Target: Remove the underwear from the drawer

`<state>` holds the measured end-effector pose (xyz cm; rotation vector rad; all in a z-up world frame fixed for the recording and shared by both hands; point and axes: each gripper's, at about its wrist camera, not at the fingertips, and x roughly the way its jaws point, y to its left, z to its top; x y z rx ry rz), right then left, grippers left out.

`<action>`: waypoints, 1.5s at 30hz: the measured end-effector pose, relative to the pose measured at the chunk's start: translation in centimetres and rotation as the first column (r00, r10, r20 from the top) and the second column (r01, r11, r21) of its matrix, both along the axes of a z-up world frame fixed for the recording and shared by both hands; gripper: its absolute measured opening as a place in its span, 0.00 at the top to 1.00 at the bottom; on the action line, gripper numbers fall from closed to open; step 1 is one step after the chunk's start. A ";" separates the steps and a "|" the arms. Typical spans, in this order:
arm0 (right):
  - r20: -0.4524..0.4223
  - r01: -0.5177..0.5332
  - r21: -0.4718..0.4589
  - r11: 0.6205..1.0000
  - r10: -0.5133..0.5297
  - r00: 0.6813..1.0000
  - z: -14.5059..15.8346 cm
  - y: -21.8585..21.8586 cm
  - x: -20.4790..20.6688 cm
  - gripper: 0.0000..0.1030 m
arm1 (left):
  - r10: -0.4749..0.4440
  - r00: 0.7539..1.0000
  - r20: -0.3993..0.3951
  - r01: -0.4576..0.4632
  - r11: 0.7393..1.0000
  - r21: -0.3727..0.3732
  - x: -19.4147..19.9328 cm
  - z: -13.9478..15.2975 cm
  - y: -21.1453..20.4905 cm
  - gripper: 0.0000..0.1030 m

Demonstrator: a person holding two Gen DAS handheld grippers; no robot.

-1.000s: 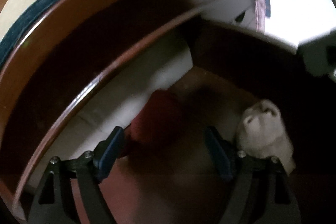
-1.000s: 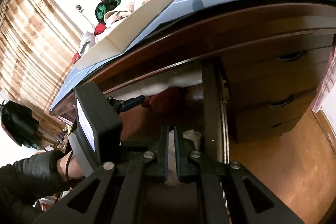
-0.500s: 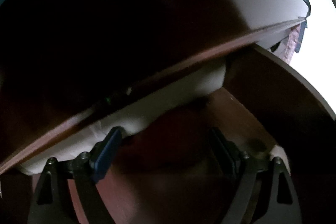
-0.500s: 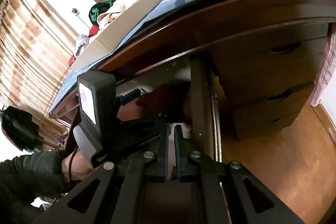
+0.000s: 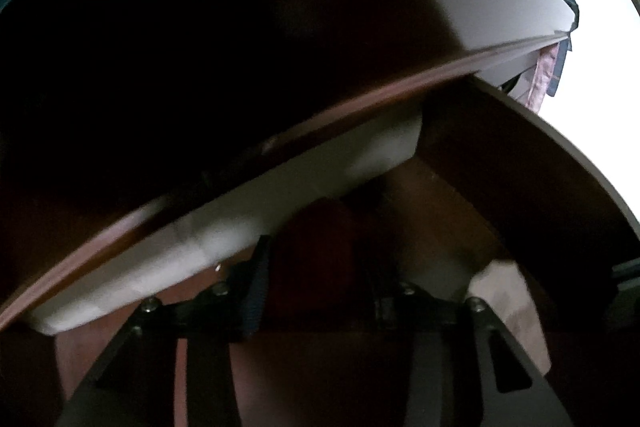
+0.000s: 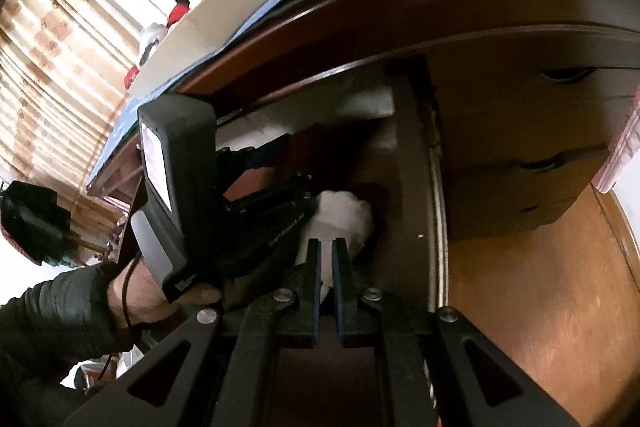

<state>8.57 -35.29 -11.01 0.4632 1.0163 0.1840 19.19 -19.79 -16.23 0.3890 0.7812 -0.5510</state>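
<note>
Red underwear point(image 5: 316, 259) sits at the back of the open drawer point(image 5: 532, 187), and my left claw point(image 5: 316, 291) has just been closing, its jaws now pinching that red cloth. I should lift slowly, clear of the desk edge point(image 5: 280, 131) above. My right claw point(image 6: 326, 279) hangs shut and empty, near the white bundle point(image 6: 344, 215).

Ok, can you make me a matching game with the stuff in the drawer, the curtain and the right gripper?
Things:
1. underwear
2. rolled bundle
3. curtain
4. right gripper

Colour or state:
A. beige stripes
B. dark red
C. white
D. jaws shut, holding nothing

Pairs: 1-B, 2-C, 3-A, 4-D
</note>
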 end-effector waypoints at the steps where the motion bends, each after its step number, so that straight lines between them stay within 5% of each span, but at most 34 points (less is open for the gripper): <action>1: -0.009 -0.003 0.004 1.000 0.003 1.000 0.0 0.2 0.4 0.93 | 0.010 1.000 -0.007 -0.010 1.000 0.003 -0.1 0.2 0.3 0.62; 11: -0.100 -0.061 -0.046 0.997 0.056 0.993 -0.6 3.1 3.3 0.93 | 0.076 0.996 -0.056 -0.075 0.997 0.015 -0.9 -2.1 4.7 0.62; 23: -0.342 -0.145 -0.135 0.980 0.092 0.935 -4.0 5.7 7.8 0.93 | -0.006 0.998 -0.064 0.007 1.000 0.021 0.2 -5.6 2.0 0.62; 31: -0.439 -0.173 -0.061 0.983 0.129 0.889 -5.6 6.1 10.1 0.94 | -0.028 0.998 -0.055 0.030 0.999 0.035 -0.5 -3.6 2.3 0.62; 34: -0.428 -0.181 -0.014 0.983 0.157 0.890 -6.1 6.3 10.2 0.94 | -0.027 0.997 -0.068 0.028 0.999 0.024 -1.5 0.5 3.4 0.62; 38: -0.383 -0.175 -0.013 0.985 0.157 0.910 -6.3 7.1 9.7 0.98 | -0.033 0.997 -0.064 0.035 0.999 0.032 -1.6 0.8 5.3 0.62; 45: -0.134 -0.107 -0.016 0.994 0.104 0.985 -0.7 5.3 9.1 0.99 | -0.041 0.998 -0.053 0.044 0.998 0.052 -1.9 0.9 5.5 0.62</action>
